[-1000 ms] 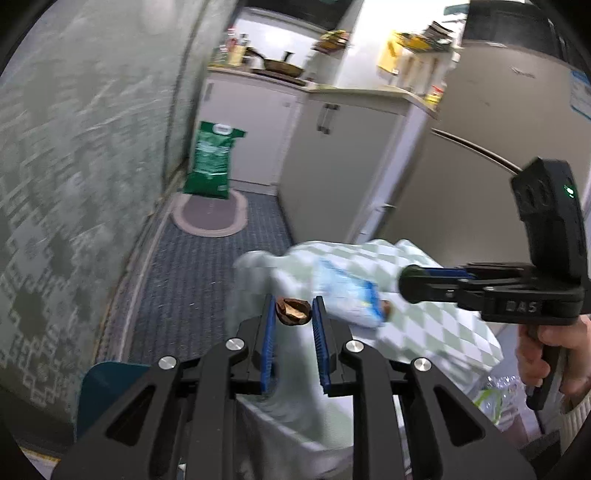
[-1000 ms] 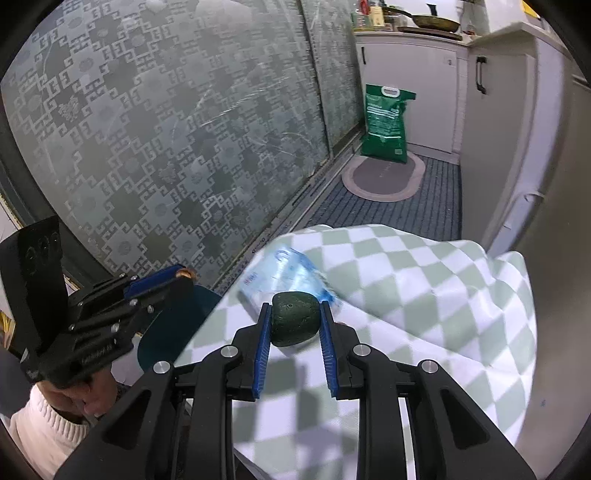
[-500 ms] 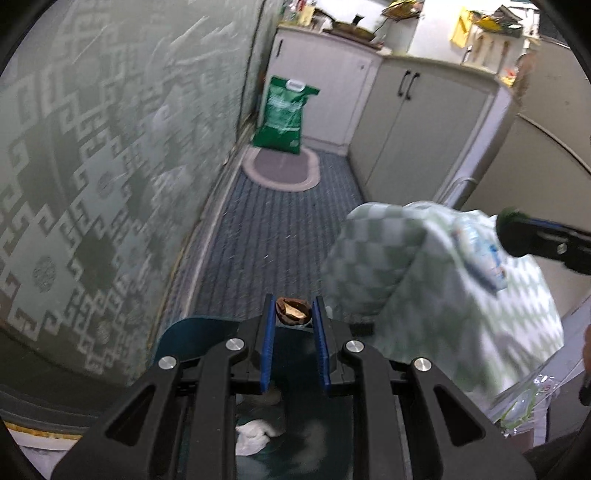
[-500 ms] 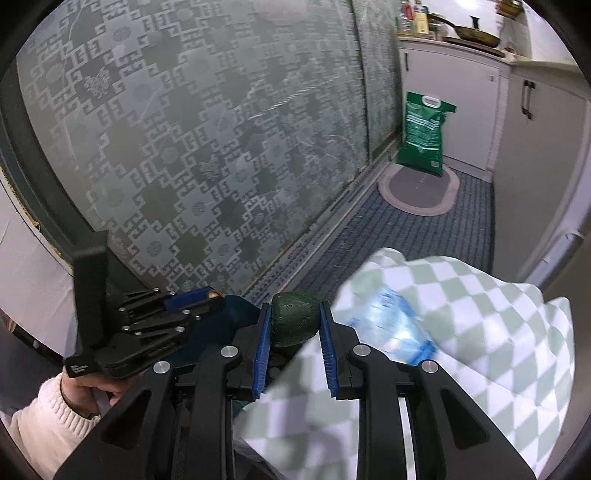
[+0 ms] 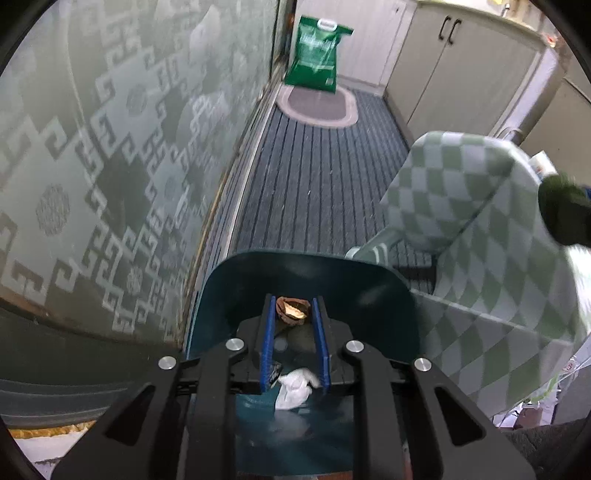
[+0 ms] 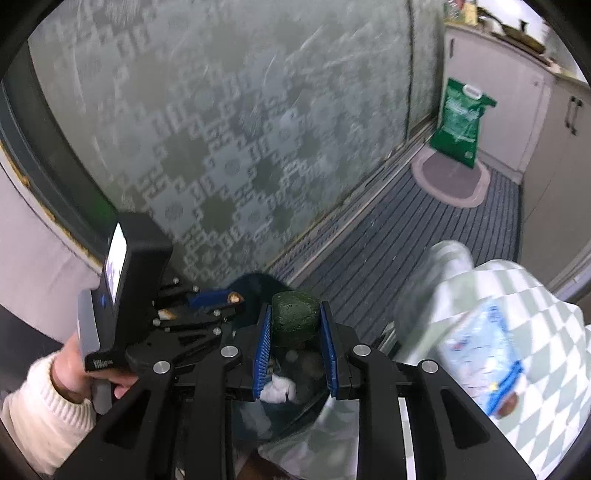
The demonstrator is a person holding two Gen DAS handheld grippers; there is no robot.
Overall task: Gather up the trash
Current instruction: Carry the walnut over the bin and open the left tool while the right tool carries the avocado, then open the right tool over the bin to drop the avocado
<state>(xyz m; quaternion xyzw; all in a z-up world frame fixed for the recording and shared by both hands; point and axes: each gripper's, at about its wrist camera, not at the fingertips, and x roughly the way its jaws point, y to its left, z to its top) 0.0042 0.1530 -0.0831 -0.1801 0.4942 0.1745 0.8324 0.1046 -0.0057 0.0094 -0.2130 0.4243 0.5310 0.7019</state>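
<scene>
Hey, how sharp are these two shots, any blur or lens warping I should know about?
Left wrist view: gripper and brown scrap sharp; checkered cloth slightly smeared; fisheye bends the patterned glass door. Right wrist view: gripper and dark green lump crisp; glass door and blue packet motion-blurred.

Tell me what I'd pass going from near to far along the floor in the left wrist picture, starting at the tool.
Left tool holding a brown shell → teal bin → striped carpet → oval mat → green bag → white cabinet.
</scene>
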